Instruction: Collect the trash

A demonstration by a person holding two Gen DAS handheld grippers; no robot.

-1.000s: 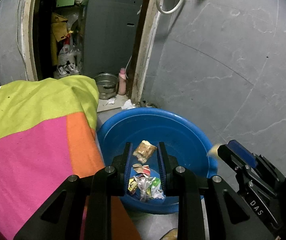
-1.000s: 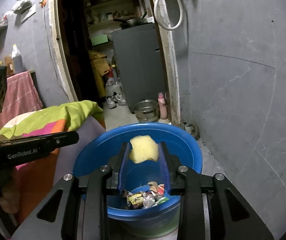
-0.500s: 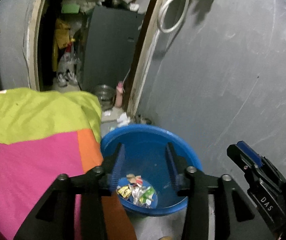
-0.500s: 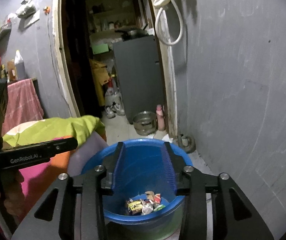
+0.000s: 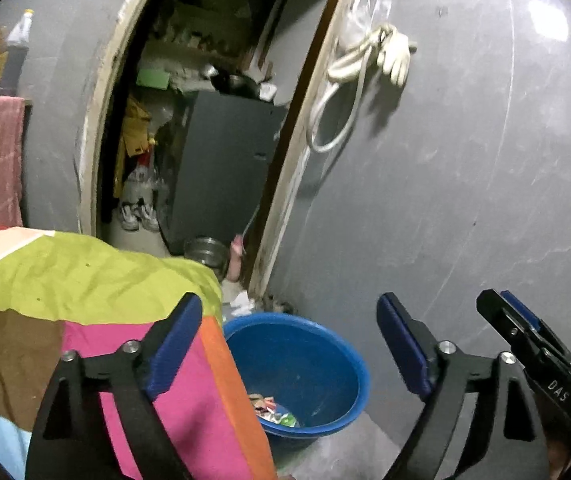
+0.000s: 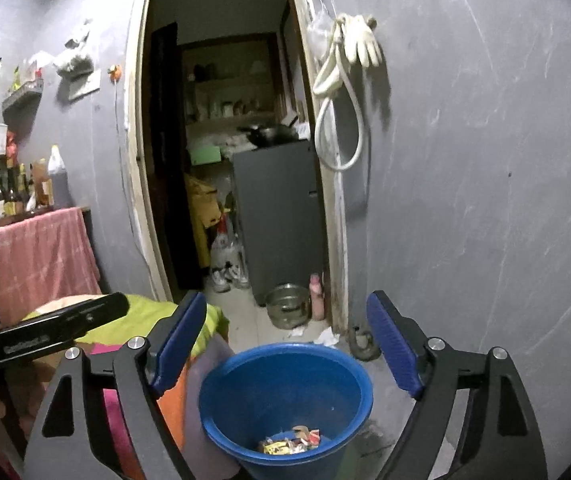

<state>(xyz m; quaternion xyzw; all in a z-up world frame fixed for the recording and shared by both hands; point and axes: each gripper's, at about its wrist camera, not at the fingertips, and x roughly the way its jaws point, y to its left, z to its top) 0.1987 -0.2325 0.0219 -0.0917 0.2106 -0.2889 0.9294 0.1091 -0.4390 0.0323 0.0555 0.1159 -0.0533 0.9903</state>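
Bed (image 5: 133, 280) on the left, blue tub (image 6: 285, 404) on the floor beside it, trash (image 6: 289, 440) heaped in its bottom. Left gripper (image 5: 289, 348) and right gripper (image 6: 285, 344): jaws opening, nothing between them. No loose scraps show; collecting looks nearly done.

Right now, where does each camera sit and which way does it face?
Left wrist: rides the left gripper, facing a doorway; its jaws are opening, empty, over a bright blanket and blue basin; the right gripper's tip shows.
Right wrist: rides the right gripper, facing the same doorway; jaws opening, empty, above the basin; the left gripper's finger shows.
Shared: basin, trash, hanging glove.
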